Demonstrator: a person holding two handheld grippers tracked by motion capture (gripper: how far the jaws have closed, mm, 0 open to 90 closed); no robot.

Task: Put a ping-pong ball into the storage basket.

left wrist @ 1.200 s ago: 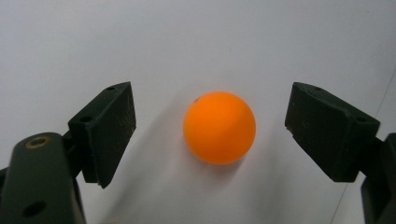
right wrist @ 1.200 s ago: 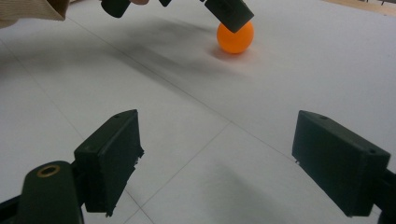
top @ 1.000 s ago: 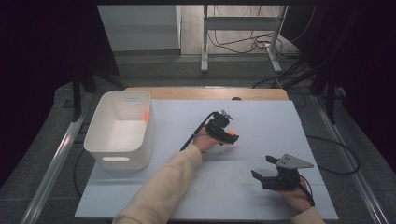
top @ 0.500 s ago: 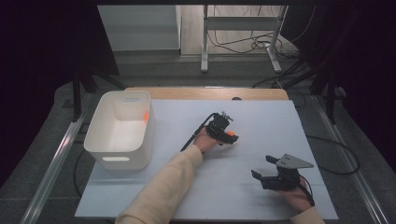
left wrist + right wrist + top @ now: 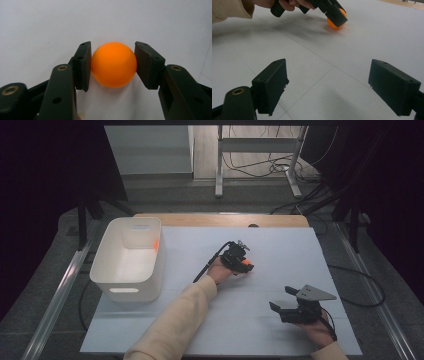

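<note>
**Orange ball clamped between the left gripper's pads at mid-table**

A small, smooth orange plastic ball [image 5: 114,64] is seen between the two black pads of the left gripper [image 5: 113,65]; in the left gripper view the left pad [image 5: 83,65] is pressed against one side of the ball and the right pad [image 5: 147,65] against the opposite side, so that the ball is held at its widest part, near the pad tips; the jaws have just been closing and are now shut on it. The ball rests on the pale grey table surface [image 5: 280,255], a little right of the surface's middle and closer to the far edge than to the near one; in the high view it [image 5: 245,265] is glimpsed as an orange spot at the tip of the left gripper [image 5: 239,261], which is carried by a hand in a cream knitted sleeve [image 5: 175,325].

The right gripper [image 5: 281,299] is held low near the near right corner of the surface, well apart from the ball; its jaws are spread wide with nothing between them, as the right gripper view shows, where the ball [image 5: 336,23] lies far ahead under the other gripper.

A white rectangular plastic bin [image 5: 131,258] stands at the left edge of the surface, well apart from both grippers; an orange spot shows on its inner right wall.
</note>
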